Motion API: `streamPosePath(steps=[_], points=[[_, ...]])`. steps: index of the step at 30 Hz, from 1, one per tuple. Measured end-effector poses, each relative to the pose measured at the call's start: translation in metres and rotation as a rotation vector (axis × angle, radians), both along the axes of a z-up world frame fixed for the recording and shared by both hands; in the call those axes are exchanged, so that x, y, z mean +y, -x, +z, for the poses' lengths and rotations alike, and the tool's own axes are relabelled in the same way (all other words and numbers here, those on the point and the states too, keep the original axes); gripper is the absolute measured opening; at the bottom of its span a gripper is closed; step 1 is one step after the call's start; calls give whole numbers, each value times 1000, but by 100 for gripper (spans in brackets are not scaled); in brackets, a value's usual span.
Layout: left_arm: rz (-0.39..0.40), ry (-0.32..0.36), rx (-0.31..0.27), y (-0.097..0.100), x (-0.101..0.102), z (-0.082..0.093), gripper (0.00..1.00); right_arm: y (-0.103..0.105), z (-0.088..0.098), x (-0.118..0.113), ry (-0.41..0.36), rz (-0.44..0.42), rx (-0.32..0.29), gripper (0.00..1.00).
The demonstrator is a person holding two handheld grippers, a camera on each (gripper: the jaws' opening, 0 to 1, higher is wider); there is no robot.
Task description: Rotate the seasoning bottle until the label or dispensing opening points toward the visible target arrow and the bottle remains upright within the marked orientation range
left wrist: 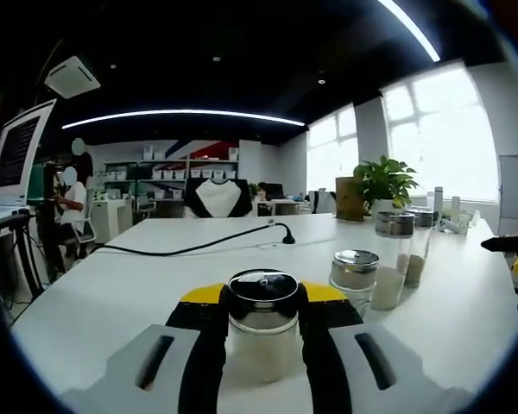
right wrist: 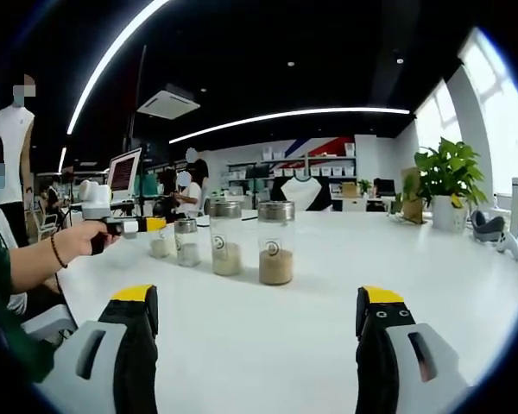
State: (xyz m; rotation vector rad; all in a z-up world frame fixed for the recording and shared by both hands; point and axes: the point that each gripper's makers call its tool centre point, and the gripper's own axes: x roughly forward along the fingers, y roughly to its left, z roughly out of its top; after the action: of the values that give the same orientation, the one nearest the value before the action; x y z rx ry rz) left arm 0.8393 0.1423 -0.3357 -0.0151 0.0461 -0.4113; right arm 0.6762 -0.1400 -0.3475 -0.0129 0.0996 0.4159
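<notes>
The left gripper [left wrist: 263, 332] clamped the upright seasoning bottle [left wrist: 262, 323] between its jaws; other jars [left wrist: 355, 274] stood just right. The right gripper [right wrist: 257, 323] hung open above the white table [right wrist: 328, 276].

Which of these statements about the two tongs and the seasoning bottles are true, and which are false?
1. The left tongs are shut on a seasoning bottle. True.
2. The right tongs hold a bottle. False: they are open, with bare white table between them.
3. The held bottle lies on its side. False: it stands upright.
4. A potted plant stands on the table. True.
5. A black cable lies across the table. True.
</notes>
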Motion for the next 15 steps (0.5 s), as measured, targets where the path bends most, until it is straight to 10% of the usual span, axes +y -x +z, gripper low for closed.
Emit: streamPosePath(steps=[15], points=[[78, -3, 4, -3, 6, 0, 33, 0, -2, -2, -12, -4, 9, 97]])
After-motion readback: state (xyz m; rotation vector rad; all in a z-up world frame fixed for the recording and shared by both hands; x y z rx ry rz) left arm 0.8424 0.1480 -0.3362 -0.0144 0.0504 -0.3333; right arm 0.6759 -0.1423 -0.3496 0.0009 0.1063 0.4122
